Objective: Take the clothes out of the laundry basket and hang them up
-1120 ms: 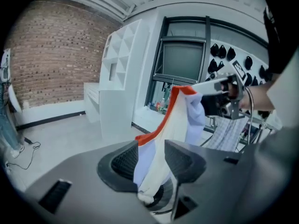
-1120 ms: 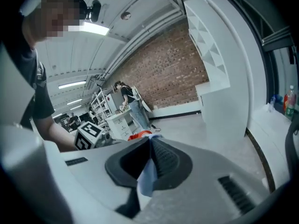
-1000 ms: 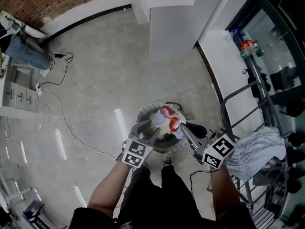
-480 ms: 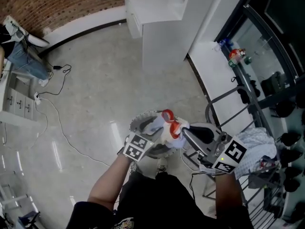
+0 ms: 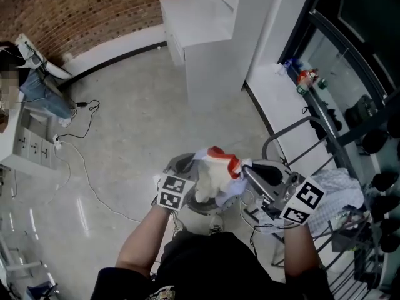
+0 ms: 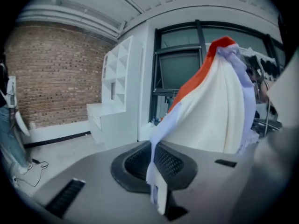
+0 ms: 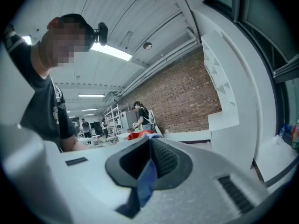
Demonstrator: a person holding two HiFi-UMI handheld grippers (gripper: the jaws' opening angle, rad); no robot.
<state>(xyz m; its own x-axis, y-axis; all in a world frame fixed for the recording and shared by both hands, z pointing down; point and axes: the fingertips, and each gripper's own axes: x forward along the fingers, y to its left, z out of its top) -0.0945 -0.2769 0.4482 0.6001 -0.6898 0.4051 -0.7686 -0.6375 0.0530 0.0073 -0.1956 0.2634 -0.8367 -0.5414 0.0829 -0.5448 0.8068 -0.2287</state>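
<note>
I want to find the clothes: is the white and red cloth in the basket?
Out. The cloth is held up over the basket, pinched by the left gripper and the right gripper.

Brick wall [image 5: 94, 11] at the back, glossy pale floor [image 5: 125, 124], trailing cable [image 5: 87, 167], white shelves [image 5: 206, 36], dark-framed window [image 5: 350, 55] right.

Open floor [image 5: 125, 124] at left — drying rack [image 5: 290, 129] close at right

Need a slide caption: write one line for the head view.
Left gripper, fingers just closed, and right gripper both shut on a white, red-trimmed garment held above the laundry basket.
</note>
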